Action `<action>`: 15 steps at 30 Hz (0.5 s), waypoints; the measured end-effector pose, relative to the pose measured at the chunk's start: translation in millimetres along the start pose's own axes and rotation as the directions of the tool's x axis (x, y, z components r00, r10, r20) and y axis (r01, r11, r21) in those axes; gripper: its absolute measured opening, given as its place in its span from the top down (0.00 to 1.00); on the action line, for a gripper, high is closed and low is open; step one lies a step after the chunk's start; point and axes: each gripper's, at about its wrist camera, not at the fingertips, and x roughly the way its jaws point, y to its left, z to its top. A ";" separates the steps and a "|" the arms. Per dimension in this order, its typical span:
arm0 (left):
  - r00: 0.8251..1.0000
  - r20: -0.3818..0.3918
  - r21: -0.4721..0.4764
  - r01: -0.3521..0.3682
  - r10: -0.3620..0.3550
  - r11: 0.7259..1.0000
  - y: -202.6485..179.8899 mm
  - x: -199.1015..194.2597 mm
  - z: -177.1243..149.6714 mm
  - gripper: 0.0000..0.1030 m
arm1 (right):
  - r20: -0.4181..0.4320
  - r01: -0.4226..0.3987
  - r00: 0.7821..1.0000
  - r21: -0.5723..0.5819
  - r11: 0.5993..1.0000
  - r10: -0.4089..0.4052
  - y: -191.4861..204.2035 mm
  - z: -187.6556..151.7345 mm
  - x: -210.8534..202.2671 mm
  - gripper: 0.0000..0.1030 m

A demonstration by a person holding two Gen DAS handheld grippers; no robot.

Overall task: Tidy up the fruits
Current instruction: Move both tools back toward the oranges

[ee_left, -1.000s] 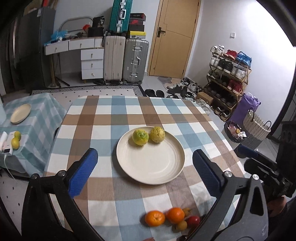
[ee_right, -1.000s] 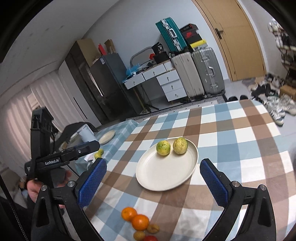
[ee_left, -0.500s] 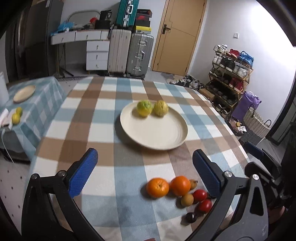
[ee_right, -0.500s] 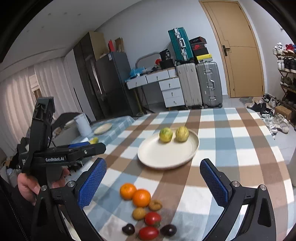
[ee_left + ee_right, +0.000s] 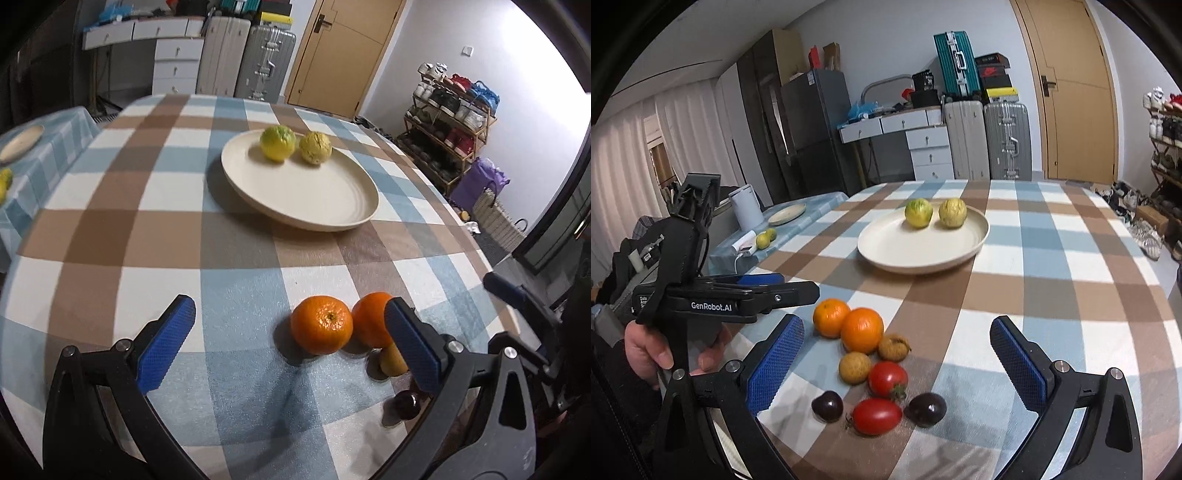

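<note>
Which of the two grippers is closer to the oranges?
Left. The left gripper hangs open just over the oranges, one finger beside them. The right gripper is open farther back, over the tomatoes.

Readable txt: "GenRobot.AI" in white, on black body of left gripper (image 5: pixel 798 286), right wrist view. Small white label further back on same unit starts "Data", rest too small to read. Red mark on dark shoebox (image 5: pixel 993 69) atop the suitcases, not legible. Left wrist view: no legible txt.
</note>
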 end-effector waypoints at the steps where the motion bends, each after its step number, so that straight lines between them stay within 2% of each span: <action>1: 1.000 -0.007 -0.012 0.015 -0.015 1.000 2.9 2.6 1.0 0.01 | -0.009 -0.003 1.000 0.004 1.000 0.003 -1.2 -0.7 2.2 0.00; 6: 0.995 -0.038 -0.065 0.089 -0.092 0.994 15.2 15.2 2.6 0.15 | -0.032 -0.033 0.999 0.009 0.999 0.033 -2.2 -0.6 9.0 0.00; 9: 0.987 -0.063 -0.077 0.141 -0.146 0.987 16.7 22.4 1.7 0.29 | -0.037 -0.038 0.999 0.003 0.999 0.038 -0.8 0.6 11.9 0.00; 13: 0.978 -0.090 -0.070 0.184 -0.190 0.980 14.4 30.1 0.1 0.43 | -0.043 -0.048 0.998 0.009 0.999 0.049 0.0 1.6 15.8 0.00; 15: 0.977 -0.093 -0.066 0.186 -0.192 0.980 13.6 32.2 0.1 0.46 | -0.048 -0.053 0.997 0.006 0.999 0.053 1.5 1.6 17.6 0.00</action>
